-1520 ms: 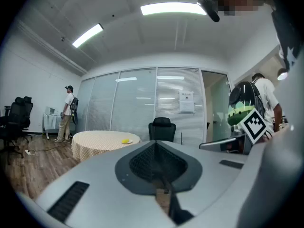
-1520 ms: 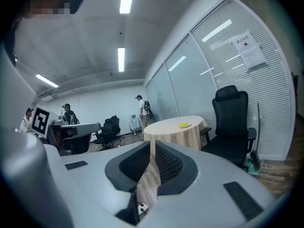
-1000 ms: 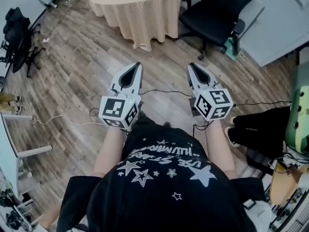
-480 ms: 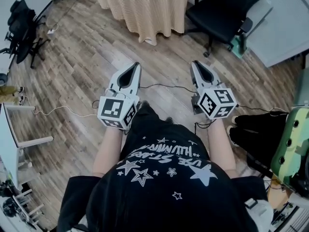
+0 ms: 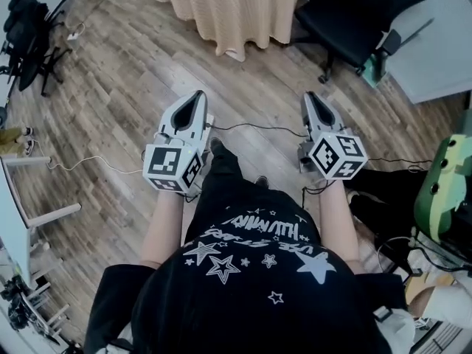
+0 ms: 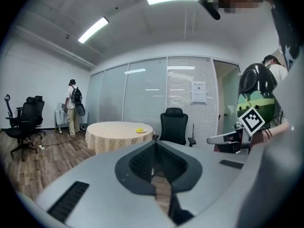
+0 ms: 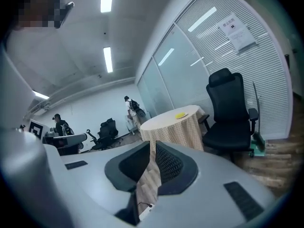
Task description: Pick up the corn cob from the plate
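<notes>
Wood floor (image 5: 118, 87) holds clothed table (image 5: 236, 13), black chair (image 5: 354, 13).

A round worktop (image 6: 118, 133) draped in a checked tan cloth stands on the wood-plank floor (image 5: 125, 87), with a small plate (image 6: 140, 131) near its right edge in the left gripper view. A black office chair (image 5: 358, 17) stands just beside it, and thin cables (image 5: 254, 127) trail over the planks.

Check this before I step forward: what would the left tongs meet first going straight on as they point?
Only wooden floor lies ahead of the left tongs. Beyond it, probably the cloth-covered round table, possibly the black chair beside it; depth is unclear.
</notes>
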Available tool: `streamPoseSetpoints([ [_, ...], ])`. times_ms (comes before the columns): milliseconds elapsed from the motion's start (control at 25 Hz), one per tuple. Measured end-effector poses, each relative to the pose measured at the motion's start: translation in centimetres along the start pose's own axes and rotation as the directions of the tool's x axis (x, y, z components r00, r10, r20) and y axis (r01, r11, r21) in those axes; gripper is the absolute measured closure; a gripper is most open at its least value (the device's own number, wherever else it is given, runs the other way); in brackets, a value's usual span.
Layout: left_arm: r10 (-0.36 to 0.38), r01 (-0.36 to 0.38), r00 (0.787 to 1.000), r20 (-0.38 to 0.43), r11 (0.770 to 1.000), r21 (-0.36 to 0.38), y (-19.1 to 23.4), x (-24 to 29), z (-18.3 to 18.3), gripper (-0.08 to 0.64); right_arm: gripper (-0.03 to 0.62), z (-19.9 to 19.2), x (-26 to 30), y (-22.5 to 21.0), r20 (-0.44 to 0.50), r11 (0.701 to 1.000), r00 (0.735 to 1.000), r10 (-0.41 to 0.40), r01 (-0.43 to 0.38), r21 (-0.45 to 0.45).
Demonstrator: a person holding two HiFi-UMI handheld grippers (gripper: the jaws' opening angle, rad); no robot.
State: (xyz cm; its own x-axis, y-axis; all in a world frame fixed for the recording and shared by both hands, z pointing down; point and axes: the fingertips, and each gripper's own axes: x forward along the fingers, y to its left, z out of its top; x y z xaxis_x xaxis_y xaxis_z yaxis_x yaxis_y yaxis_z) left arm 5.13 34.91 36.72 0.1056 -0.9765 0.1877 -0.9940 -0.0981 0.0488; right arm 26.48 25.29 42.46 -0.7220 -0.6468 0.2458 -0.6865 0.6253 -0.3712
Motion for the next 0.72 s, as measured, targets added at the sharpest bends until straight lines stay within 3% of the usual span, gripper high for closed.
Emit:
streamPoseSetpoints([
  [200,-0.006,0.006,1.0,-0.018,1.0,-0.007,7.8,5.1,0.8,0.552,0.541,0.9,8.1,0.0,-0.033,0.999,0.999,-0.044,0.044,0.01],
  [440,-0.082,0.082,0.997,-0.009,0.996,0.043,15.8,9.3,2.6,0.552,0.541,3.7,17.2,1.9,-0.005,0.996,0.996,-0.09,0.09,-0.013],
  [720,-0.119,0.119,0.993,-0.001,0.993,0.022,23.1,14.2,3.2,0.552,0.541,5.5,22.7,1.4,0.002,0.982,0.982,-0.188,0.188,0.005],
])
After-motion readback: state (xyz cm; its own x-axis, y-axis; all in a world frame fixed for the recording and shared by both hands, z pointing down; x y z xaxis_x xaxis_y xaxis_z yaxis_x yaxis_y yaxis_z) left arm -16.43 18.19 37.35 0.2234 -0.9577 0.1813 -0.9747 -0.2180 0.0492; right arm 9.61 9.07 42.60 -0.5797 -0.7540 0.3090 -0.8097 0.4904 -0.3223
